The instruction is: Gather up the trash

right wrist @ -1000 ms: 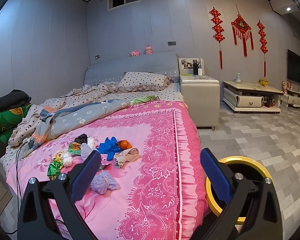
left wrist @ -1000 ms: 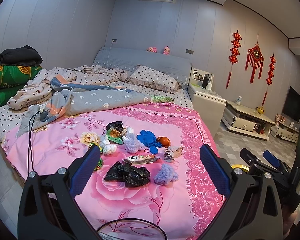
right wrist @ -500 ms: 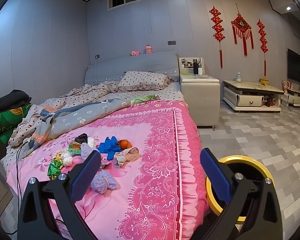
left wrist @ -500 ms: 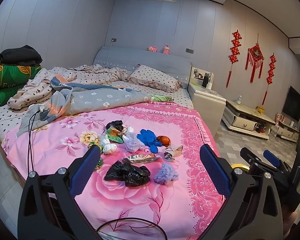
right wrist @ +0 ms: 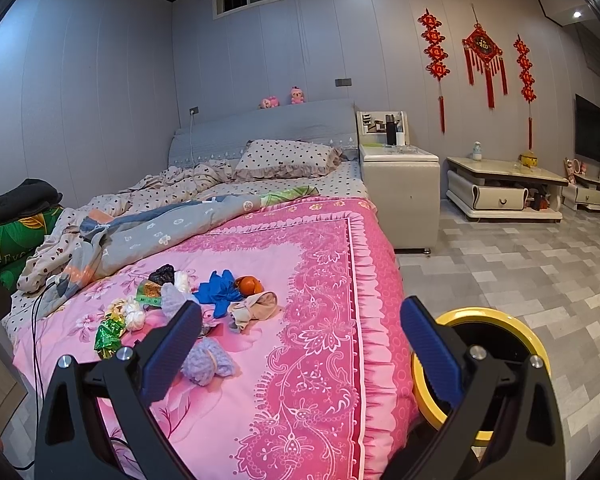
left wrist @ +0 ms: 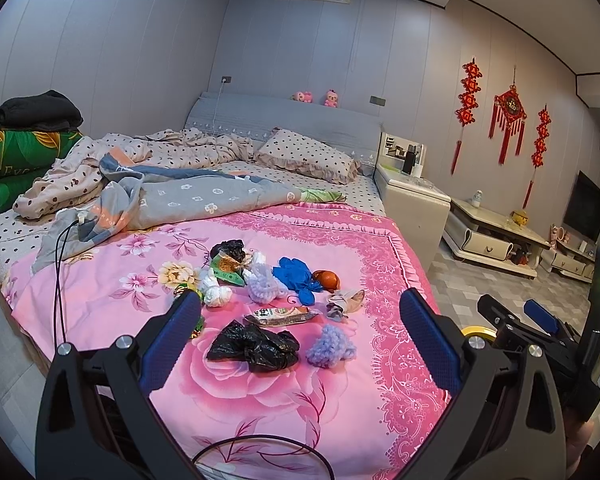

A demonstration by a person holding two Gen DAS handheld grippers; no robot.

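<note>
Trash lies scattered on the pink floral bedspread (left wrist: 284,392): a crumpled black bag (left wrist: 256,346), a lilac fluffy ball (left wrist: 330,347), a snack wrapper (left wrist: 282,314), a blue glove (left wrist: 296,278), an orange item (left wrist: 327,279) and white wads (left wrist: 216,294). My left gripper (left wrist: 300,316) is open and empty, held above the bed's foot, short of the trash. My right gripper (right wrist: 300,322) is open and empty at the bed's right corner; it also shows in the left wrist view (left wrist: 540,320). A yellow-rimmed bin (right wrist: 512,336) stands on the floor beside the bed.
A grey quilt (left wrist: 188,200) and dotted bedding are bunched at the bed's far half. A black cable (left wrist: 60,280) runs down the left side. A white nightstand (right wrist: 400,184) and low TV cabinet (right wrist: 500,192) stand right of the bed on a tiled floor.
</note>
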